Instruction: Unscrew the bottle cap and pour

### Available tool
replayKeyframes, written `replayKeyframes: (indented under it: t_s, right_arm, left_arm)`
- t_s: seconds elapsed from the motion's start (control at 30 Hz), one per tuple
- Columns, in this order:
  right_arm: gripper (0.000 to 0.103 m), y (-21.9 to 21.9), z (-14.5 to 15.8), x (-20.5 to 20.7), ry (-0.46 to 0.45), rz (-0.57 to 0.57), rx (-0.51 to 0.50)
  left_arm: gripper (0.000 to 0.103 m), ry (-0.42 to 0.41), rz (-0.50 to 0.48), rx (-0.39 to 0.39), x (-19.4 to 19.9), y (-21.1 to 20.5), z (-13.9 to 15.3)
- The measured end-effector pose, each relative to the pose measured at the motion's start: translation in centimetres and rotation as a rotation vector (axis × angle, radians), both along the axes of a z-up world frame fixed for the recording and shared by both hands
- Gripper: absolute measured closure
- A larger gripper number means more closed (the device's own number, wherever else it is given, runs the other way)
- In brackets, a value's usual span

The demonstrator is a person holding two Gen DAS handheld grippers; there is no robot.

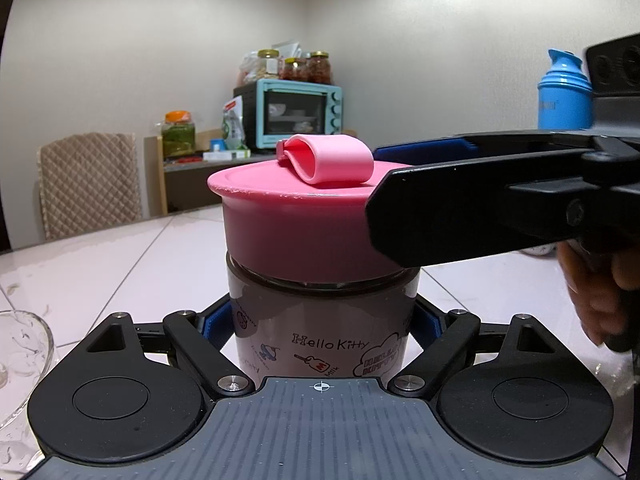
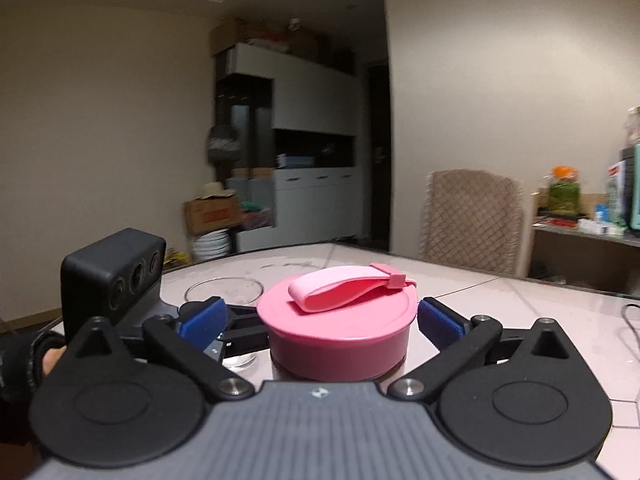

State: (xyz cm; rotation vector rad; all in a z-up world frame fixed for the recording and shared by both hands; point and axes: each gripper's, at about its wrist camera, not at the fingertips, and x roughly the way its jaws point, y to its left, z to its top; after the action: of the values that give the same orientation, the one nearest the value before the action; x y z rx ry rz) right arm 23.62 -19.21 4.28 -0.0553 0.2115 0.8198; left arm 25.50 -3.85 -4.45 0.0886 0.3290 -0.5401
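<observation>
A bottle [image 1: 320, 320] with a Hello Kitty print stands upright on the white tiled table [image 1: 120, 264]. It carries a wide pink screw cap [image 1: 296, 220] with a pink loop strap [image 1: 332, 160] on top. My left gripper [image 1: 322, 326] is shut on the bottle's body, blue pads pressed to both sides below the cap. My right gripper [image 2: 320, 322] reaches in from the right at cap height. It is open, its blue pads [image 2: 440, 320] standing apart from either side of the cap [image 2: 336, 320]. The bottle's contents are hidden.
A clear glass bowl [image 1: 20, 360] sits at the table's near left, seen as a glass dish [image 2: 224, 292] behind the left gripper. A blue bottle [image 1: 564, 96] stands far right. A padded chair [image 1: 88, 184] and a sideboard with a teal toaster oven [image 1: 296, 116] lie beyond the table.
</observation>
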Motion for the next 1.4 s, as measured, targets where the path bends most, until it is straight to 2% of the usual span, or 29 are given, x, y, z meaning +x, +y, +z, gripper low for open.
replayKeyframes:
  t_s: [0.2, 0.4, 0.77, 1.07, 1.2, 1.4]
  right_arm:
    - [0.000, 0.9, -1.3, -0.4, 0.022, -0.128, 0.016]
    - [0.001, 2.1, -2.2, -0.3, 0.018, -0.185, 0.021]
    - [0.002, 3.4, -2.8, 0.2, 0.021, -0.219, -0.001]
    - [0.009, 4.1, -2.6, -0.3, 0.014, -0.227, -0.009]
    - [0.017, 4.1, -2.6, -0.5, 0.006, -0.240, -0.011]
    - [0.018, 4.0, -2.5, -0.5, 0.000, -0.229, -0.018]
  left_arm:
    - [0.013, 0.000, -0.002, -0.001, 0.0, 0.0, 0.0]
    - [0.013, -0.001, -0.002, -0.001, 0.1, 0.0, 0.0]
    - [0.013, -0.001, -0.003, -0.001, 0.1, 0.0, 0.0]
    - [0.013, -0.001, -0.003, -0.001, 0.1, 0.0, 0.0]
    - [0.013, -0.001, -0.003, -0.001, 0.1, 0.0, 0.0]
    - [0.013, 0.000, -0.003, -0.001, 0.0, -0.1, 0.0]
